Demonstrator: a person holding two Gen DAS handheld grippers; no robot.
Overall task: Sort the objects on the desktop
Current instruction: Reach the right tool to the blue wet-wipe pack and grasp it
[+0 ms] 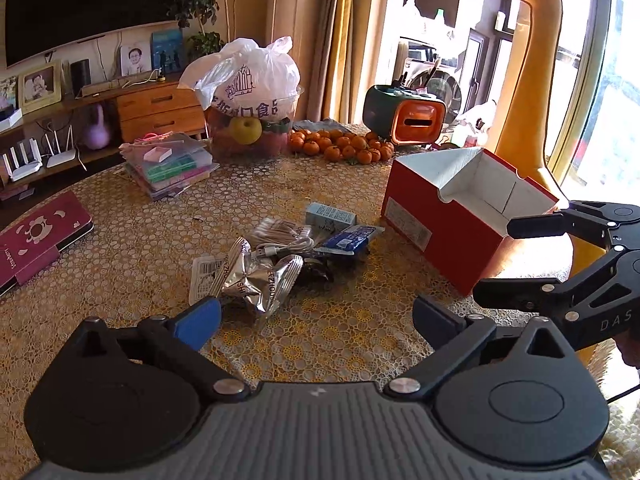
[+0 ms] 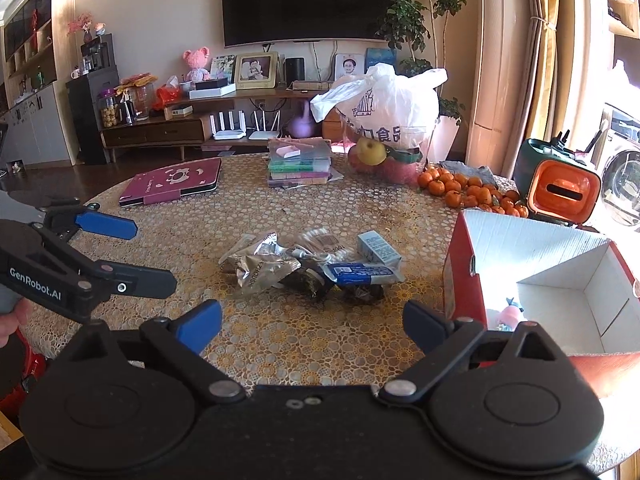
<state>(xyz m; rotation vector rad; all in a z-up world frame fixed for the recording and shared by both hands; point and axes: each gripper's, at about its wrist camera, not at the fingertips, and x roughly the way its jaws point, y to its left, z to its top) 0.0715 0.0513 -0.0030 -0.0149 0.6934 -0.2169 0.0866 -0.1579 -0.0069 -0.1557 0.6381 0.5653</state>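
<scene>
While both grippers hover with nothing held, the pile of small items lies loose on the table, just left of the red box. The left gripper has its jaws spread wide over bare cloth, short of the pile; the right gripper is equally wide apart and faces the same pile, with the box close at its right.

The box stands open at the top. Seen from the right wrist, a small pink item already lies on its floor, so the sort appears under way, with most of the pile not yet boxed.

Recommended procedure for the next pick:

- Select an item at the edge of the pile — the foil packet is nearest the left gripper; the blue wrapper and the small carton lie toward the box.
- The white cable runs across the middle of the pile. Avoid clamping it together with a packet, or it is likely to drag neighbours along.
- Foil will probably crush and slip; close on a flat, folded section, not a corner.
- Lower the fingers to straddle one item only, close, then lift clear before crossing the box wall.
- Keep one gripper back while the other works, since both are near the same target.
</scene>
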